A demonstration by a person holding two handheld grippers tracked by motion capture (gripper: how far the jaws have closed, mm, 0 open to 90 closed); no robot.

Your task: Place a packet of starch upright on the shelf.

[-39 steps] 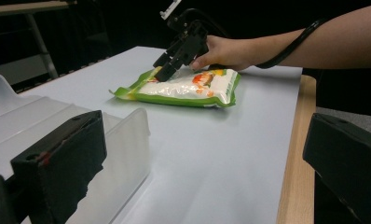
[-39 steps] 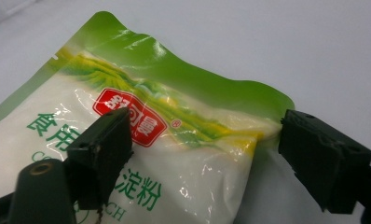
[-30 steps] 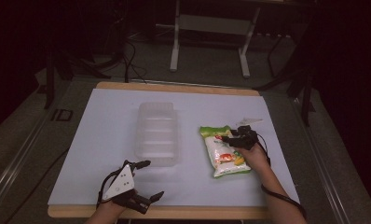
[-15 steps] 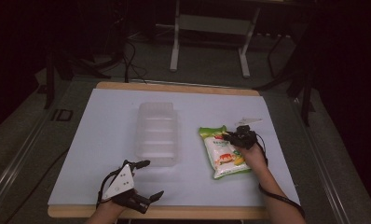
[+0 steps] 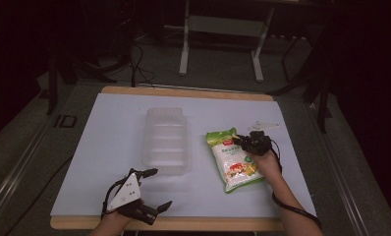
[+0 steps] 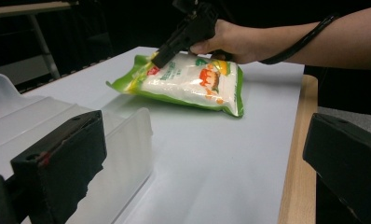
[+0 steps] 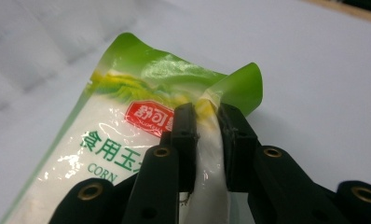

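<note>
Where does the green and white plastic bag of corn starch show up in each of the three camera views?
High view: the green and white plastic bag lies right of centre on the white table mat, under the right gripper.
Left gripper view: upper centre.
Right gripper view: left and centre, its edge pinched between the jaws.
Shared landmark: the clear plastic tray, beside the bag.

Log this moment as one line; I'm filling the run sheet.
right gripper: jaws just closed, pinching corn starch bag | left gripper: open, idle | clear plastic tray: empty
</note>
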